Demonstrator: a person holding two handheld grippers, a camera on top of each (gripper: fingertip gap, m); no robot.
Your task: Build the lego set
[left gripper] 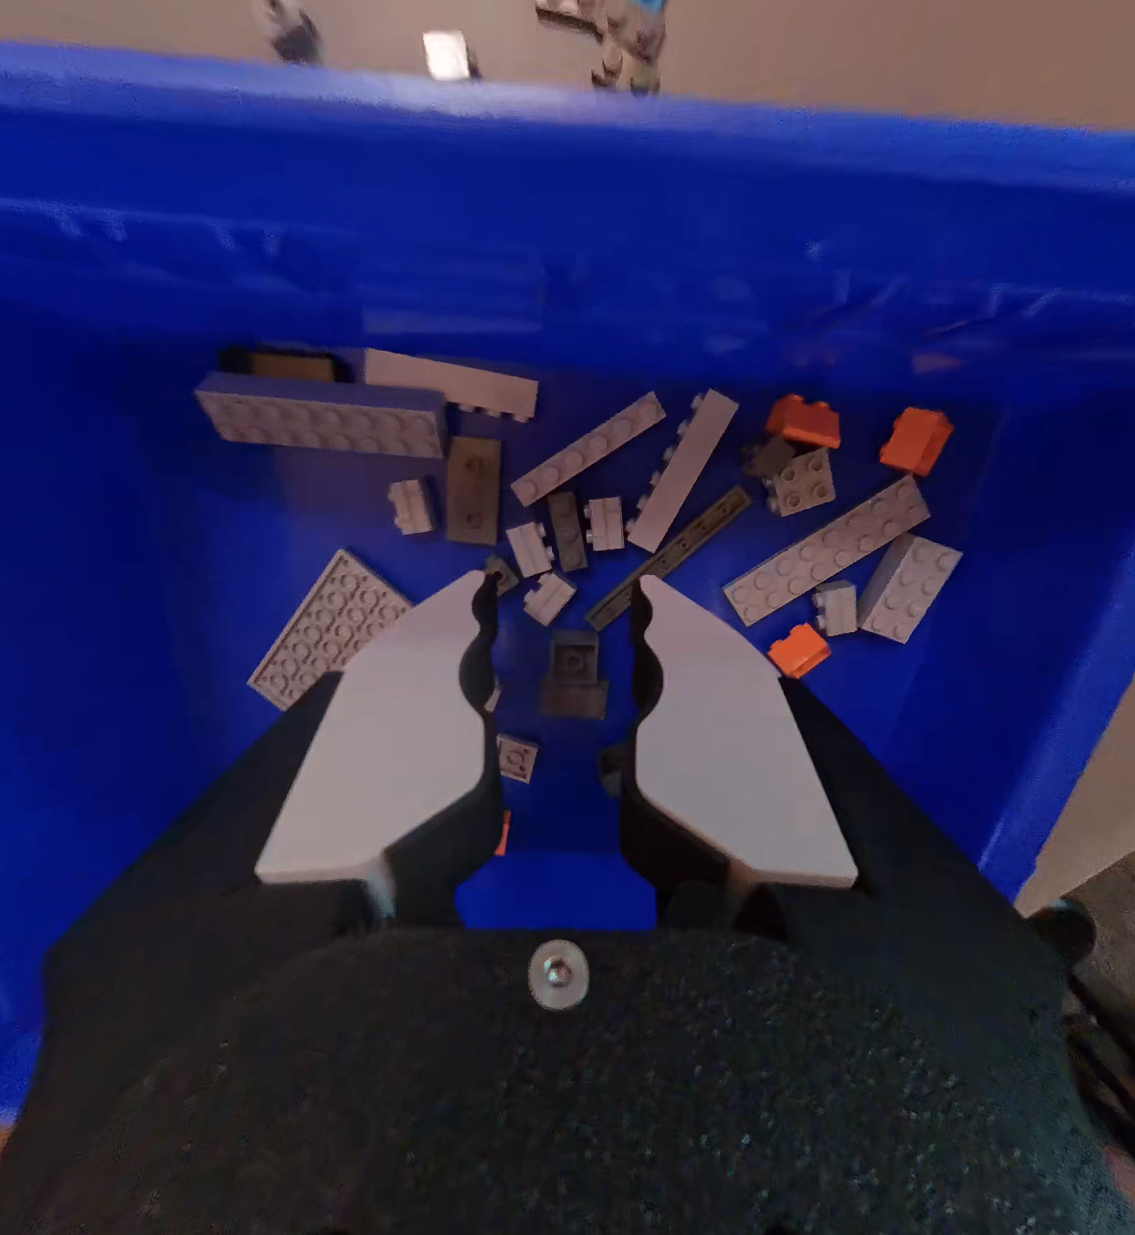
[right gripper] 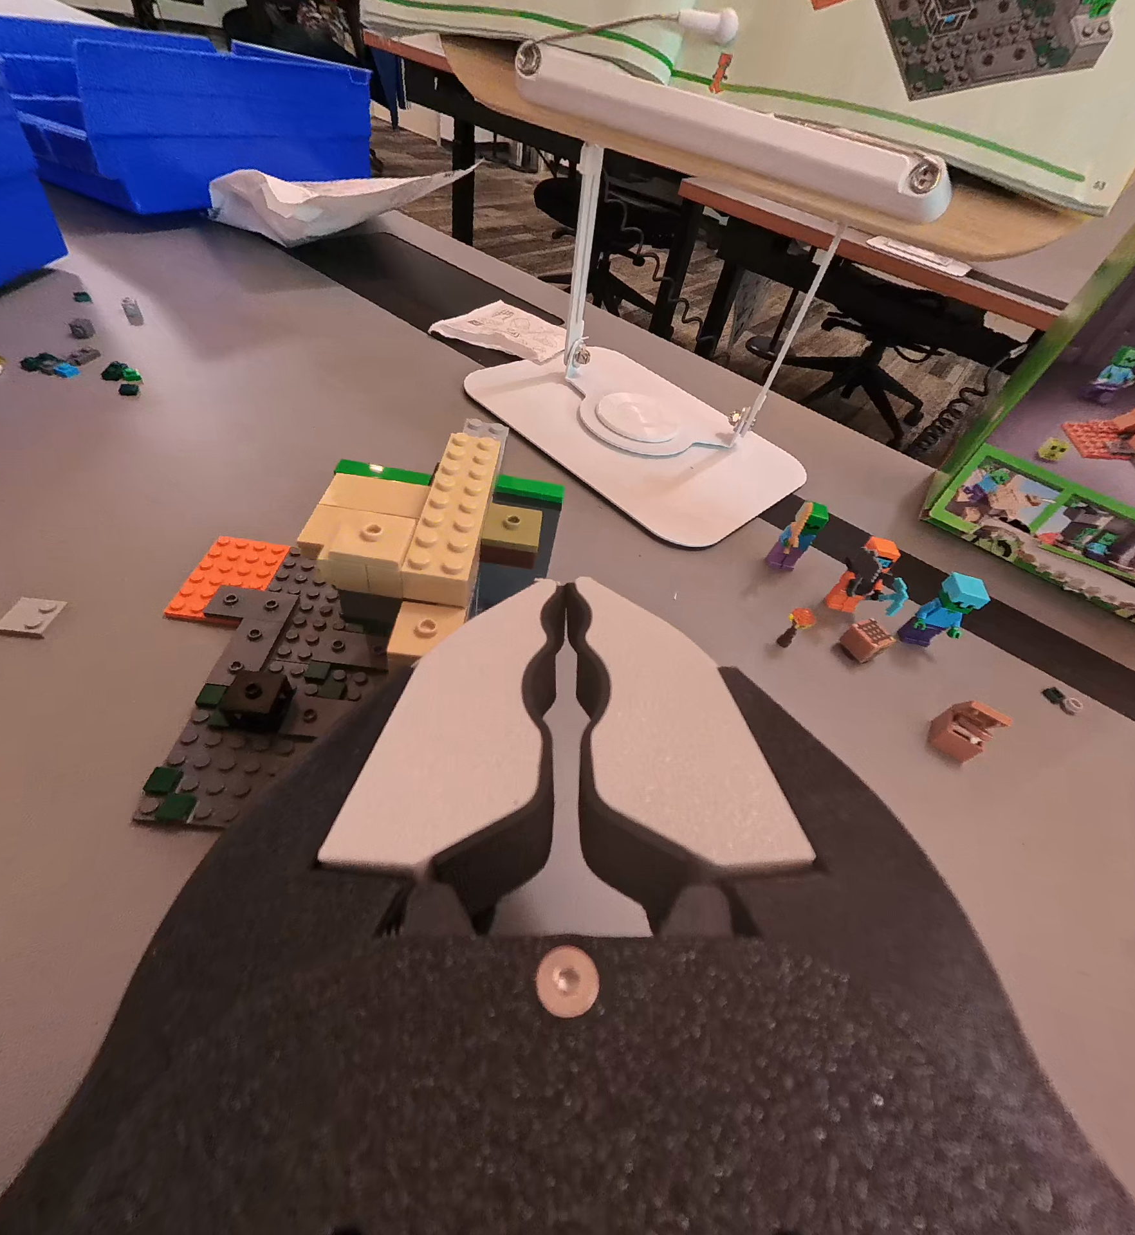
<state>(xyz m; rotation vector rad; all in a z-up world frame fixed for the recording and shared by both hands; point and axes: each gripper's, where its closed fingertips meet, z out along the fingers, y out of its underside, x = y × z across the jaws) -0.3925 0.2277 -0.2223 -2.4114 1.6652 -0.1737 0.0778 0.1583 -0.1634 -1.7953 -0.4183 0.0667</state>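
The deep blue plastic parts bin (left gripper: pixel 618 220) filled the left wrist view; its high walls kept the loose pcs corralled for picking. The grey tabletop (right gripper: pixel 250 374) carried the rest. A white fold-out stand (right gripper: pixel 638 434) propped the instruction booklet (right gripper: pixel 819 53) up at reading angle, w/ the green set box (right gripper: pixel 1086 481) at the right. The half-built lego model, tan bricks on dark grey and orange plates (right gripper: pixel 364 601), sat mid-table, just left of the right gripper (right gripper: pixel 565 585), which was pinched together on nothing, prob. parked while the other hand fetched. The left gripper (left gripper: pixel 565 588) was spread wide inside the bin, poised above a small dark grey brick (left gripper: pixel 575 675) lying between its fingers, not touching as far as could be told. Grey and orange bricks lay scattered beyond.
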